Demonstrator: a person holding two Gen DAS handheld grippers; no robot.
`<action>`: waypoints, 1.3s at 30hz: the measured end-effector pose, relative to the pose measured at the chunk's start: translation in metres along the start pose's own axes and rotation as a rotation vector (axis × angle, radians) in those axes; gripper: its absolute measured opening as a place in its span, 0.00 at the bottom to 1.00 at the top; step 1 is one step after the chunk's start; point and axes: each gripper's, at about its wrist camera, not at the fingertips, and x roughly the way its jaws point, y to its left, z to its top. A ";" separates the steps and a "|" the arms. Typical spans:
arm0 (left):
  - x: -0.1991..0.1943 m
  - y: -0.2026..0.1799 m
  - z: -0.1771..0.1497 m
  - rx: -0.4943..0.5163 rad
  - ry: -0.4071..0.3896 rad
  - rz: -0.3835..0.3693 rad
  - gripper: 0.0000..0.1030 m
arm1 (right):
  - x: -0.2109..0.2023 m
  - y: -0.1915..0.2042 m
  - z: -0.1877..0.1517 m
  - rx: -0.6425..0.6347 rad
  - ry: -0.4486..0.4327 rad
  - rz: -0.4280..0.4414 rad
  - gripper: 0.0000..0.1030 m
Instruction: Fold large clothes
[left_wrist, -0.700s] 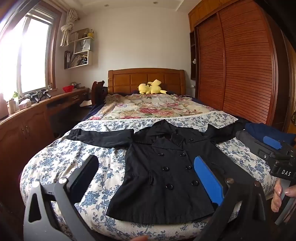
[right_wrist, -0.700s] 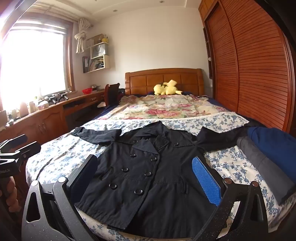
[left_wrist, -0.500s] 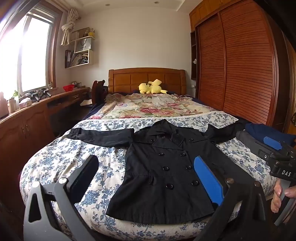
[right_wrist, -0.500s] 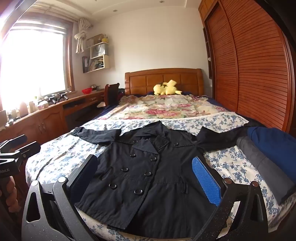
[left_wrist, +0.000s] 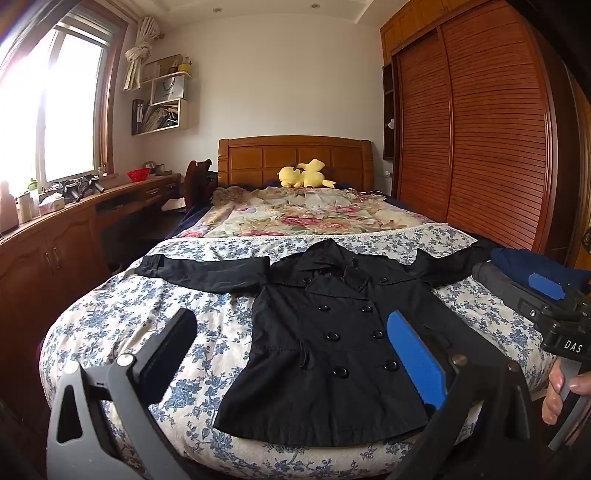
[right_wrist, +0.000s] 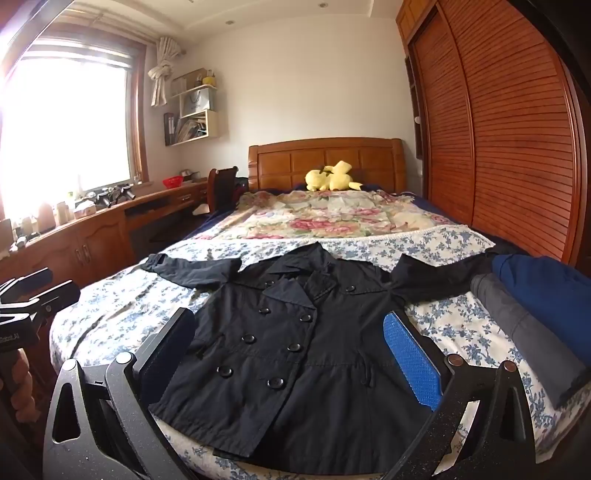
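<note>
While the black coat (left_wrist: 332, 339) lay spread flat, buttoned front up, on the foot of the bed (left_wrist: 122, 325), both grippers hung short of it with nothing between their fingers. The left gripper (left_wrist: 288, 354) stood with its jaws wide apart before the coat's hem, and the right gripper (right_wrist: 291, 350) stood equally wide, closer to the hem's middle. The coat's sleeves reached straight out to either side of its collar, the hem lay nearest the cameras, and a stack of folded clothes (right_wrist: 535, 306) sat beyond the coat's right-hand sleeve as pictured. A yellow plush toy (left_wrist: 304, 175) rested far beyond the collar, against the headboard. Judging from this, folding had not yet begun; the step in hand was the approach to a first grasp. The next move would probably call for each gripper to come down on a sleeve or a side edge of the coat, pinch only the cloth rather than the bedcover beneath, and carry it inward across the buttons.
</note>
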 end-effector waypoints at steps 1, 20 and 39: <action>0.000 0.001 0.000 0.000 -0.001 -0.001 1.00 | 0.000 0.000 0.000 -0.001 0.000 0.000 1.00; 0.000 0.007 0.000 -0.003 -0.006 0.002 1.00 | -0.001 0.000 0.001 -0.004 -0.001 0.000 1.00; -0.001 -0.001 0.003 0.006 -0.015 -0.004 1.00 | -0.001 0.002 0.001 0.003 -0.005 0.005 1.00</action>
